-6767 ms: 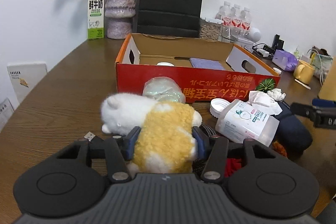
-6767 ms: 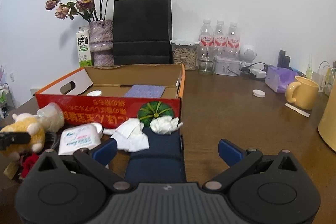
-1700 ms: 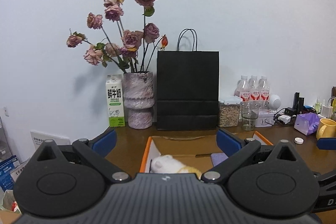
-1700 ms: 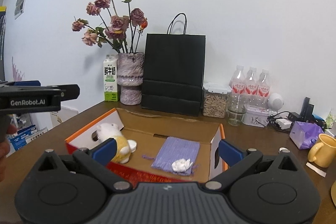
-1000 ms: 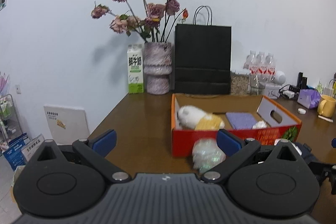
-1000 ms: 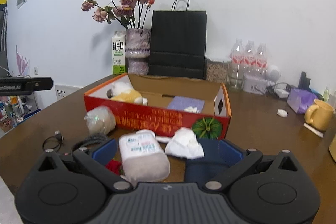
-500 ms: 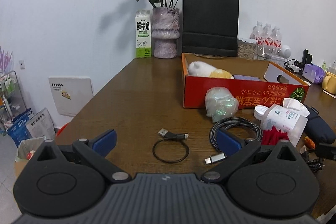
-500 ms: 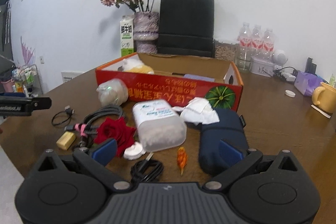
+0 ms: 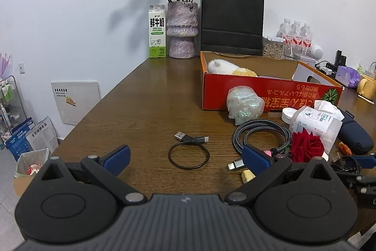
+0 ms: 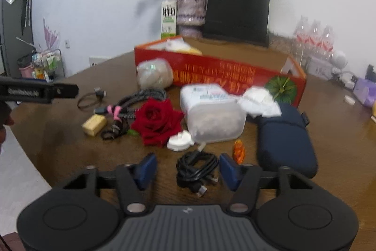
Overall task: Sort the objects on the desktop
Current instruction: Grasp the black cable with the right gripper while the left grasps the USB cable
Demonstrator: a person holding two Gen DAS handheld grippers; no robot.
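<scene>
My right gripper (image 10: 188, 168) hangs low over the near table edge. Its jaws are closing around a black cable bundle (image 10: 197, 171), and the pads do not press on it. Just beyond lie a red rose (image 10: 157, 121), a white lid (image 10: 179, 140), a wipes tub (image 10: 211, 109) and a navy pouch (image 10: 285, 138). My left gripper (image 9: 185, 160) stands open and holds nothing, with a thin black cable loop (image 9: 189, 153) on the table ahead of its fingers. The red box (image 9: 270, 95) holds a plush toy (image 9: 225, 67).
A braided cable (image 9: 258, 131) and a shiny wrapped ball (image 9: 244, 105) lie before the box. A vase (image 9: 182, 32), milk carton (image 9: 157, 32) and black bag (image 9: 232, 20) line the wall. A yellow mug (image 9: 366, 86) stands far right, a bin (image 9: 30, 161) on the floor left.
Both grippers have sunk from above the box to the table's near side. The right jaws have narrowed around the black cable bundle. The plush toy, earlier in the left gripper, now lies in the box.
</scene>
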